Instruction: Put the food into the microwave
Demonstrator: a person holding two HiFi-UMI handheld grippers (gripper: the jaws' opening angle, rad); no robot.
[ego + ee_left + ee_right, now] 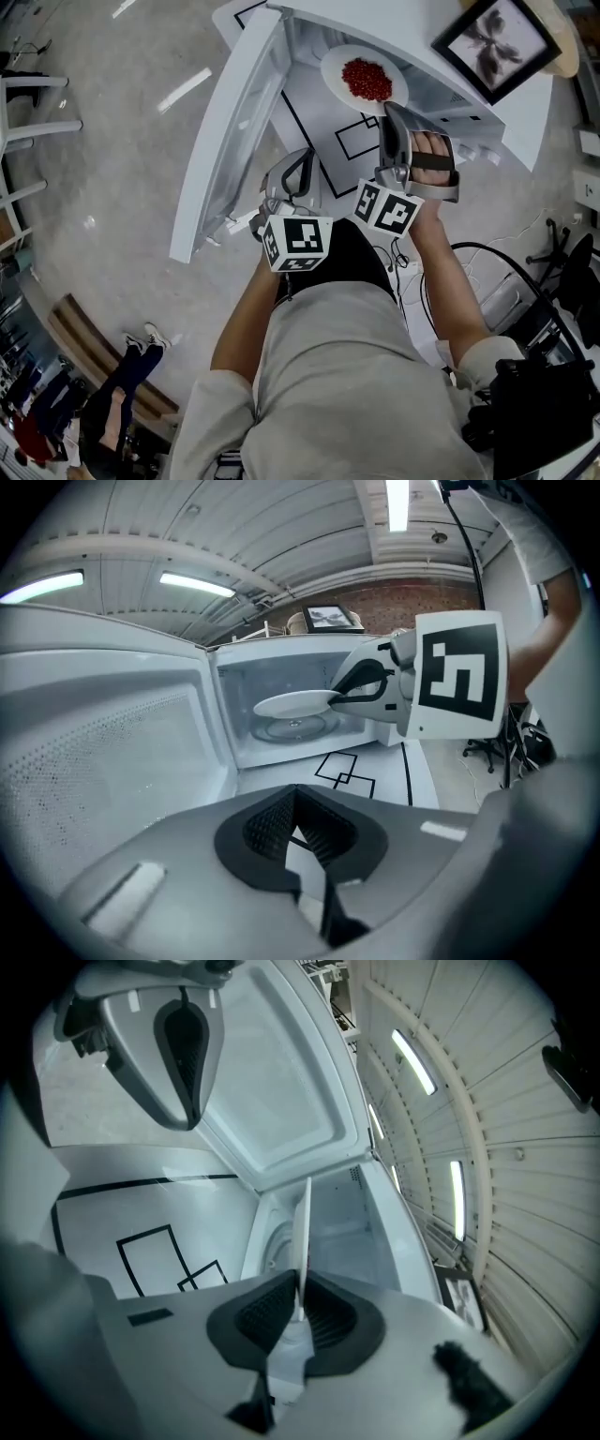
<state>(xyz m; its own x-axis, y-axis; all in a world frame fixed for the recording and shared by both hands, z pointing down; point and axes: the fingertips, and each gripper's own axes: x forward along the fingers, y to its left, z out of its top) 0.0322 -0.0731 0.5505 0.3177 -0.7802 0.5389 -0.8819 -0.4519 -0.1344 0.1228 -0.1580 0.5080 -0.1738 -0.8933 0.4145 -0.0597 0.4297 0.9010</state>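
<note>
Now your right tongs [300, 1312] clamp the plate [305, 1232] by its rim, food [367, 79] just inside the open microwave [272, 677]; your left tongs [298, 832] rest together, empty, near its door [103, 761].

Microwave [412, 47] cavity open ahead; door [230, 131] alongside.

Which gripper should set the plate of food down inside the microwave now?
Right. The right gripper is shut on the rim of the plate, and the plate is already at the mouth of the open microwave. The left gripper holds nothing and sits further back, beside the door.
</note>
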